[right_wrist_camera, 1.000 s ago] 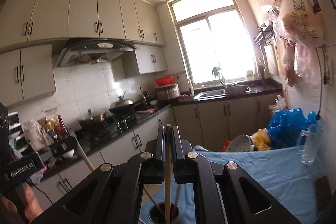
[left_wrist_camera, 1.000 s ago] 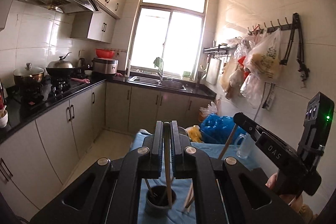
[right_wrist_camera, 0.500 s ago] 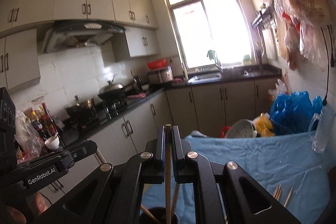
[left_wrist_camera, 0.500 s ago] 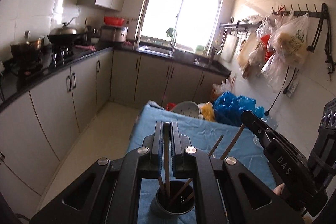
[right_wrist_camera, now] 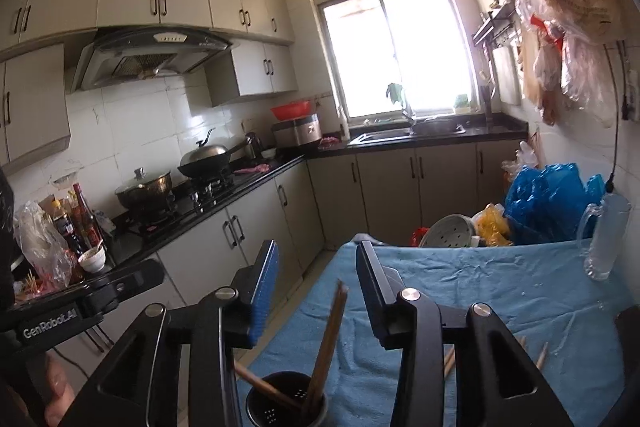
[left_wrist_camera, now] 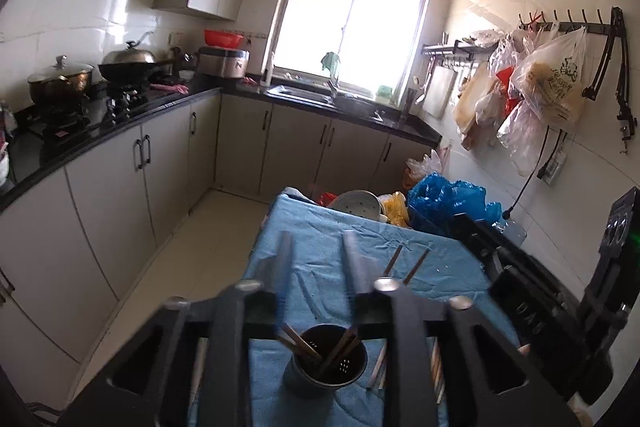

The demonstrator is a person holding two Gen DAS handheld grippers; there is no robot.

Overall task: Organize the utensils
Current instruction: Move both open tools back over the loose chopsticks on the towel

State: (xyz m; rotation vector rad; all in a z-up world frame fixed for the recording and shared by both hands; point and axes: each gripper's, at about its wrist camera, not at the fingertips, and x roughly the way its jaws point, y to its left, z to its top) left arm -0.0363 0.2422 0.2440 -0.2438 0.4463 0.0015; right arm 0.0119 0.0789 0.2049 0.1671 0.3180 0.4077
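Note:
A dark perforated utensil cup (left_wrist_camera: 326,363) stands on the blue-covered table (left_wrist_camera: 320,227) with several wooden chopsticks (left_wrist_camera: 304,343) in it. My left gripper (left_wrist_camera: 318,251) is open and empty, just above the cup. My right gripper (right_wrist_camera: 316,267) is open too; one chopstick (right_wrist_camera: 330,331) stands loose between its fingers, its lower end in the cup (right_wrist_camera: 286,405). More chopsticks (left_wrist_camera: 404,263) lie on the cloth beyond the cup. The right gripper's body (left_wrist_camera: 532,311) shows at the right of the left wrist view.
A clear glass mug (right_wrist_camera: 604,239) stands at the table's right edge. A colander (right_wrist_camera: 450,231) and blue and yellow bags (right_wrist_camera: 548,203) crowd the far end. Kitchen counters with pots (right_wrist_camera: 146,193) run along the left, a sink under the window.
Both grippers were shut on a chopstick each above the cup; both have opened and the chopsticks have dropped into the cup. Both cameras have tilted down toward the table.

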